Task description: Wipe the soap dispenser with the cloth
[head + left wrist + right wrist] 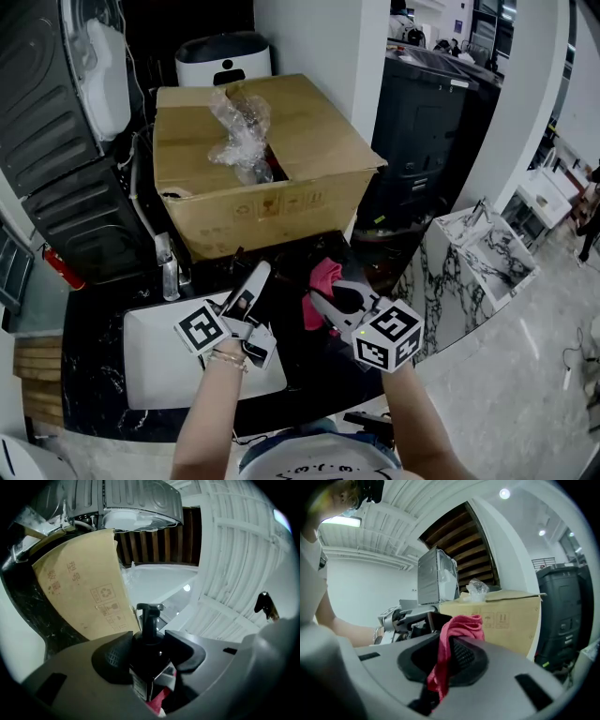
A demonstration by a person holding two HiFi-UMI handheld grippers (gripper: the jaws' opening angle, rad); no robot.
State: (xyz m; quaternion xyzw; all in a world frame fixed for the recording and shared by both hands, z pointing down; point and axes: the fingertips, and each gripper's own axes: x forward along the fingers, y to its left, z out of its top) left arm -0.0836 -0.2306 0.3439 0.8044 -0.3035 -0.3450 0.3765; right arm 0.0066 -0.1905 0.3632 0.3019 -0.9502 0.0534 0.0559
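"So, what is the left gripper [148, 645] doing?"

"It is squeezing its jaws on the body of the dark soap dispenser [146, 670]. The pump head is sticking out just past the fingertips."

"And the right gripper [443, 660]?"

"It is pinching the red cloth [461, 626]. The cloth is bunching up beyond the jaw tips and trailing back between the pads."

"How are the two sitting against each other?"

"In the head view the right gripper's tips are pointing toward the left gripper, bringing the cloth just beside the left jaws. I am not seeing whether cloth and bottle are touching."

"What is lying around them?"

"A cardboard box [281, 169] is sitting ahead of both grippers, and a white sink [150, 361] is lying beneath the left one."
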